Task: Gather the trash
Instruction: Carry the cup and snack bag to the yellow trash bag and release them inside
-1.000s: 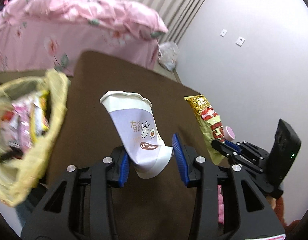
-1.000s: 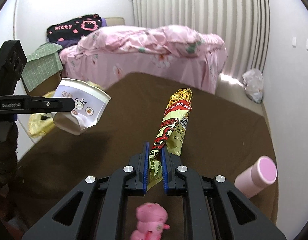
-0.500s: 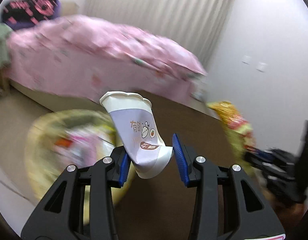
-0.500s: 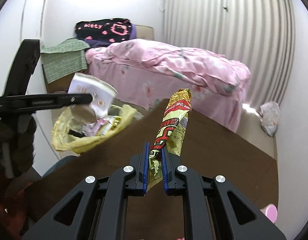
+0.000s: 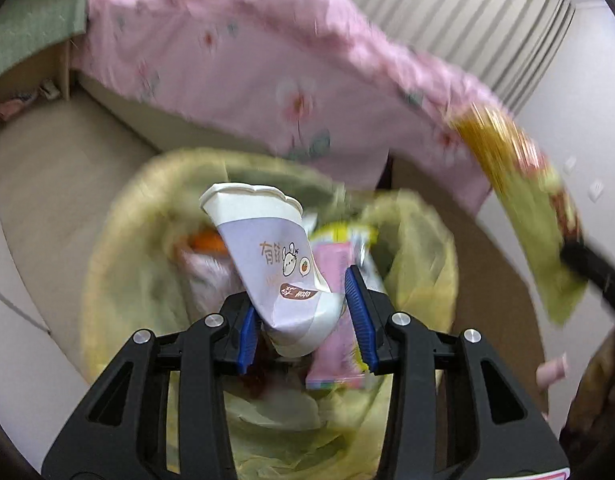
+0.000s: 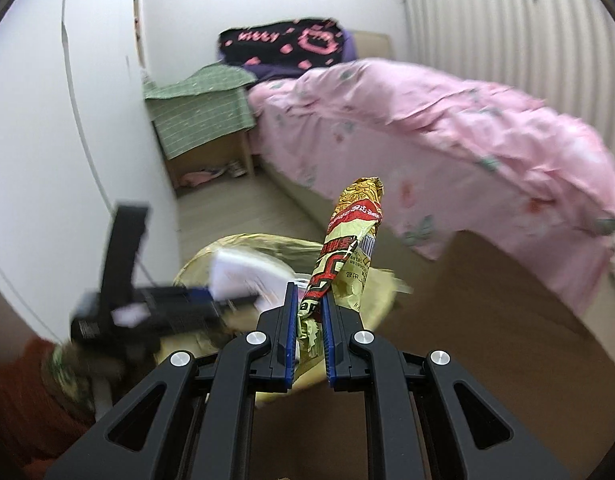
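Right now the left hand-held gripper (image 5: 307, 320) pinches a crumpled paper cup (image 5: 275, 256) near its base between the blue pads, the cup's long axis leaning up and away to the left with its white rim topmost. Straight beneath and beyond it gapes the yellow trash bag (image 5: 423, 248), its mouth already holding wrappers, so the cup hangs directly over the opening; I judge a mere spreading of the jaws would drop it in.

Off to that gripper's right, the right hand-held gripper (image 6: 309, 320) has its jaws pressed nearly together on the lower end of a long snack wrapper (image 6: 353, 236), which stands almost upright along the fingers. From its own camera the bag (image 6: 263, 242) lies just ahead and a little left, partly behind the wrapper, with the brown bench (image 6: 487, 312) stretching away on the right and the pink bed (image 6: 447, 128) behind.

Both grippers tilt downward toward the bag. The left one looks nearer the opening, so I would expect the cup to go first.
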`<state>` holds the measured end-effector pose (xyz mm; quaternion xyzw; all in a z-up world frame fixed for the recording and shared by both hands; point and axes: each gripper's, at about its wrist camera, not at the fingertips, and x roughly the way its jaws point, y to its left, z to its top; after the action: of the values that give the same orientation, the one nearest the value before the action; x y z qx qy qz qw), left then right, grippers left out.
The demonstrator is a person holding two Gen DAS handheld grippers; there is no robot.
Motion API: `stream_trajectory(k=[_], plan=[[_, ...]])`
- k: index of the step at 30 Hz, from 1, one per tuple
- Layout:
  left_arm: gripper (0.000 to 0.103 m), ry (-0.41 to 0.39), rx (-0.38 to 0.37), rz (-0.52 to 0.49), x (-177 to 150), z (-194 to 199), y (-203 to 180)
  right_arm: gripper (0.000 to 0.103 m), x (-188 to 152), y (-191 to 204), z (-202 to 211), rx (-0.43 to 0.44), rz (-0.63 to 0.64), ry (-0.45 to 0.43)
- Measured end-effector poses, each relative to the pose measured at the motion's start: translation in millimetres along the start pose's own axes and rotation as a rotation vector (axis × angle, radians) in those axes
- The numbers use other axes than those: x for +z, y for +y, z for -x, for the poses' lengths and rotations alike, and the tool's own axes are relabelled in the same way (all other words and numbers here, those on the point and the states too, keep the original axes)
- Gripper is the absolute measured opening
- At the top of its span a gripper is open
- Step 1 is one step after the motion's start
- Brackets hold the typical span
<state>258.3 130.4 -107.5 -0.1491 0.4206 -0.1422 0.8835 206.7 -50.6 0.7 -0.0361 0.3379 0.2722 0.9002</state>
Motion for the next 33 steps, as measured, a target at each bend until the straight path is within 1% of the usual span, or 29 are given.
stream_trajectory(k=[2,3,4,5,8,10,12,15,20,22,26,27,28,30,33], plan=[[0.038,0.065,0.047,-0.044,-10.0,-13.7,-3.3,0.012,4.7,-0.2,-24.0,0.035,0.007,0.044],[0.037,0.082,0.064,-0.049,-13.0,-17.8,-2.8,0.012,5.8,-1.1,-37.2,0.050,0.008,0.075],[0.037,0.083,0.092,-0.064,-16.0,-16.9,-2.1,0.012,5.1,-2.3,-53.3,0.060,0.005,0.114],[0.037,0.085,0.104,-0.068,-17.3,-16.2,-0.5,0.012,3.1,-4.0,-69.3,0.066,0.000,0.156],[0.037,0.082,0.076,-0.034,-15.8,-13.6,4.4,0.012,-5.5,-8.9,-103.3,0.074,-0.006,0.245],[0.037,0.076,0.069,-0.028,-17.3,-7.1,6.9,0.012,-13.5,-10.1,-122.9,0.114,-0.018,0.312],[0.038,0.071,0.059,-0.017,-15.6,-6.1,8.6,0.012,-19.8,-9.1,-133.8,0.130,-0.009,0.358],[0.038,0.058,0.034,-0.002,-12.7,-4.4,9.7,0.012,-27.8,-8.2,-135.1,0.117,0.010,0.374],[0.038,0.043,-0.005,0.002,-7.9,-2.1,5.4,0.012,-32.1,-16.3,-123.1,0.113,-0.019,0.350],[0.038,0.035,-0.009,0.008,-5.3,-1.8,4.8,0.012,-33.6,-16.7,-121.4,0.111,-0.023,0.343],[0.038,0.029,-0.001,0.059,-1.7,1.1,11.4,0.012,-34.7,-15.4,-117.6,0.097,-0.019,0.315],[0.042,0.026,0.003,0.070,-0.9,2.2,13.3,0.012,-34.8,-14.9,-115.4,0.092,-0.017,0.305],[0.047,0.022,0.008,0.081,-0.5,3.5,15.5,0.012,-35.8,-13.8,-111.8,0.088,-0.015,0.296],[0.053,0.017,0.010,0.098,0.1,5.5,18.5,0.012,-36.6,-12.1,-108.7,0.080,-0.013,0.283],[0.059,0.014,0.012,0.098,0.2,7.6,18.0,0.013,-36.8,-9.8,-107.8,0.079,-0.004,0.274]])
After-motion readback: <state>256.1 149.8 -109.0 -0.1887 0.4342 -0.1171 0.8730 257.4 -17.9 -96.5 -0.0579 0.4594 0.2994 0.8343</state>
